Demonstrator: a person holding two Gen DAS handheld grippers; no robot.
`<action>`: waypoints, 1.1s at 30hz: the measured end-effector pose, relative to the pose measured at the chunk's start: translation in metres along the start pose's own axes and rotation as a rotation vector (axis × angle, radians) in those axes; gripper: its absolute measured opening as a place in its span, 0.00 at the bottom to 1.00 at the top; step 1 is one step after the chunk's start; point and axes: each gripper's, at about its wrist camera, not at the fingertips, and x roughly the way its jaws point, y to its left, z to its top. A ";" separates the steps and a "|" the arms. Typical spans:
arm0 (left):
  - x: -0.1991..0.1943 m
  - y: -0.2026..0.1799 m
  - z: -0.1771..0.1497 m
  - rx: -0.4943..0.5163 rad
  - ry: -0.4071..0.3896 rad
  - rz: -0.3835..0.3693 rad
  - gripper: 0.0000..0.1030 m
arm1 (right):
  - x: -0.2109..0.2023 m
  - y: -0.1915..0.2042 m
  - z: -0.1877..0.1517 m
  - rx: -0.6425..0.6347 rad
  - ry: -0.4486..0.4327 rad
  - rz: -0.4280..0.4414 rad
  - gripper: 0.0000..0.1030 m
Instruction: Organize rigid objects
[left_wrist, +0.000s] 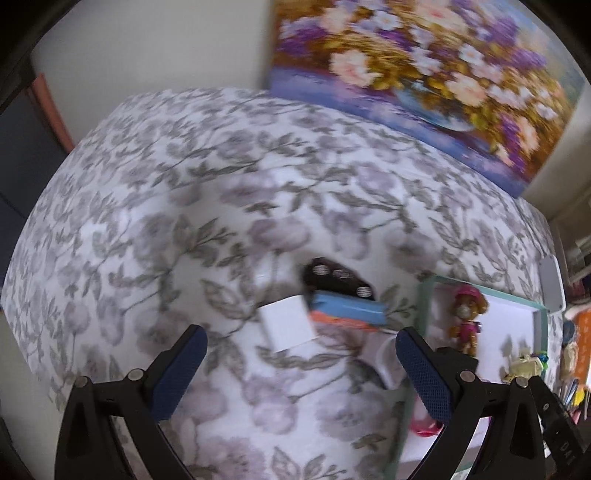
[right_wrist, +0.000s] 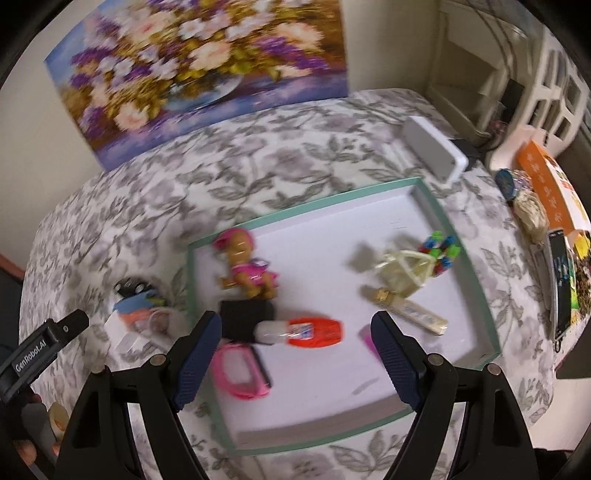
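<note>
**Q:** Fingers first: what are the two grippers doing?

**A:** Both stand with their blue-padded fingers wide apart and hold nothing. The left gripper (left_wrist: 301, 365) hovers over the flowered grey-and-white tablecloth (left_wrist: 155, 206). The right gripper (right_wrist: 295, 354) hovers over the near edge of the shallow white tray with a mint-green rim (right_wrist: 491, 332).

**Q:** Where are the objects to organize?

**A:** Most appear to be in the tray already. From the right wrist view, an orange bottle with a white cap (right_wrist: 306, 332) lies between the fingers. A black block (right_wrist: 245, 319) is at about 10 o'clock from it. A pink-framed rectangular toy (right_wrist: 242, 371) lies at 7 o'clock. A pink-dressed dog figurine (right_wrist: 249, 267) stands at 11 o'clock. At 2 o'clock sit a pale yellow plastic piece (right_wrist: 400, 271), a cluster of coloured beads (right_wrist: 441, 253) and a cream tube with a gold cap (right_wrist: 410, 312).

**Q:** What seems left?

**A:** A small pile outside the tray, just ahead of the left gripper: a white box (left_wrist: 288, 325), a flat blue-and-orange item (left_wrist: 347, 314) and a black piece with round grilles (left_wrist: 338, 277). I judge the task well past halfway.

**Q:** Anything unclear?

**A:** Both views are motion-blurred. A pink object beside the right gripper's right finger is mostly hidden.
</note>
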 end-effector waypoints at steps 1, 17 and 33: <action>0.000 0.007 0.000 -0.014 0.002 0.002 1.00 | 0.000 0.007 -0.001 -0.012 0.000 0.008 0.81; 0.001 0.076 0.004 -0.140 0.017 -0.016 1.00 | 0.020 0.086 -0.019 -0.119 0.044 0.106 0.81; 0.052 0.063 0.005 -0.127 0.115 -0.077 1.00 | 0.045 0.103 -0.018 -0.142 0.056 0.080 0.73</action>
